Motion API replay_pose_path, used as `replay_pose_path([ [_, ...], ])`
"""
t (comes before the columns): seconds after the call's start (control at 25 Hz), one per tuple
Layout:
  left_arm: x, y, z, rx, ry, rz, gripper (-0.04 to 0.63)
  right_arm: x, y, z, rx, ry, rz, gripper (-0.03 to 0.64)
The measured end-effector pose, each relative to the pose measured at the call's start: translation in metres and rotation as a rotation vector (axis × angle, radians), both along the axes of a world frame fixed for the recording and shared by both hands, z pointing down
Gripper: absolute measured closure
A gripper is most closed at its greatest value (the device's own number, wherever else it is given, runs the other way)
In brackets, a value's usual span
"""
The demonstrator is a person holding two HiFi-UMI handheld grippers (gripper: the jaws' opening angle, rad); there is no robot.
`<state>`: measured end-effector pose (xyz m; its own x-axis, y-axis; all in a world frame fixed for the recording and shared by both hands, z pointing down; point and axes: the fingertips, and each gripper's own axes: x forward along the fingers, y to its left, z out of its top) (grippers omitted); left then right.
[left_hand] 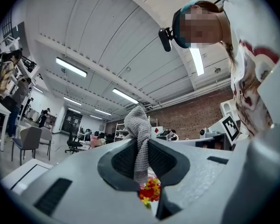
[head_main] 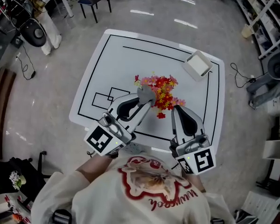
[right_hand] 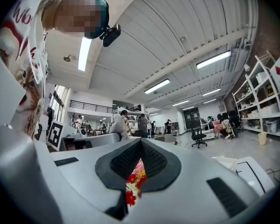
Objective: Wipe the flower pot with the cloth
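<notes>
- Head view: the flowers (head_main: 162,93) stand around the middle of the table (head_main: 130,59), a little toward its near edge. The flower pot beneath them is hidden by the blooms. A white box (head_main: 198,64) sits by the far right corner.
- Same view: the left gripper (head_main: 147,97) comes in over the near edge with a grey cloth (head_main: 144,93) bunched at its tips, right against the flowers' left side. The right gripper (head_main: 177,108) noses in just beside their right side.
- Left gripper view: the jaws are clamped on the cloth (left_hand: 139,134), with a tuft poking up above them and flowers (left_hand: 150,190) peeking below.
- Right gripper view: the jaws are pressed together with nothing pinched that I can see. Flowers (right_hand: 134,181) show through the slit.
- My read: the cloth is in hand and at the plant, but it isn't on the pot yet, so the wiping looks still to come.
</notes>
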<state>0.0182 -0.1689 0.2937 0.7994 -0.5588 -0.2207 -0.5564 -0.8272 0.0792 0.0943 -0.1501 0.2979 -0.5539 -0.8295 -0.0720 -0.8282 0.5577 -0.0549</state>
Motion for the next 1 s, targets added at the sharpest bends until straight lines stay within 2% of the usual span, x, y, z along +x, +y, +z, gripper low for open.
replay_pose_path([
  [0.24, -0.010, -0.046, -0.011, 0.016, 0.003, 0.029, 0.549, 0.002, -0.043, -0.011, 0.010, 0.002, 0.038, 0.618],
  [0.48, -0.018, -0.084, -0.008, 0.010, -0.059, 0.075, 0.549, 0.005, -0.072, -0.010, -0.007, 0.002, 0.081, 0.618],
  [0.88, -0.024, -0.127, 0.017, -0.017, -0.105, 0.167, 0.549, 0.021, -0.096, 0.000, -0.046, -0.027, 0.155, 0.618],
  [1.0, -0.031, -0.139, 0.009, 0.040, -0.051, 0.215, 0.549, 0.030, -0.100, 0.000, -0.050, -0.029, 0.166, 0.618],
])
